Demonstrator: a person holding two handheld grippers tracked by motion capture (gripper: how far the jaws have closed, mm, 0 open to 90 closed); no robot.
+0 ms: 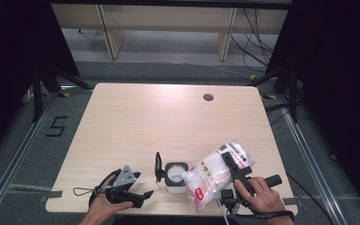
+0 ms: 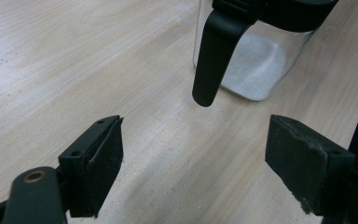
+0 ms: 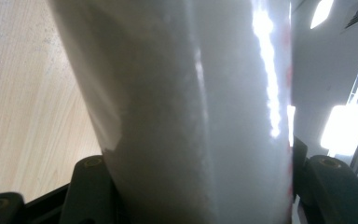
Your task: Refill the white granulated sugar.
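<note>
Near front edge of table, left of middle: left gripper resting, jaws spread, grasping nothing. Just right: glass jar, lid flipped up, thin white layer at bottom. Further right, toward front right corner: right gripper clamped on bag of white granules, tilted, spout at jar mouth. Judging pour under way, most left to go. Count: one jar, one bag, two grippers.

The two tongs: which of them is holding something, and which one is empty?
The right tongs are holding the clear plastic bag of white grains, tilted toward the open jar. The left tongs are open and empty.
</note>
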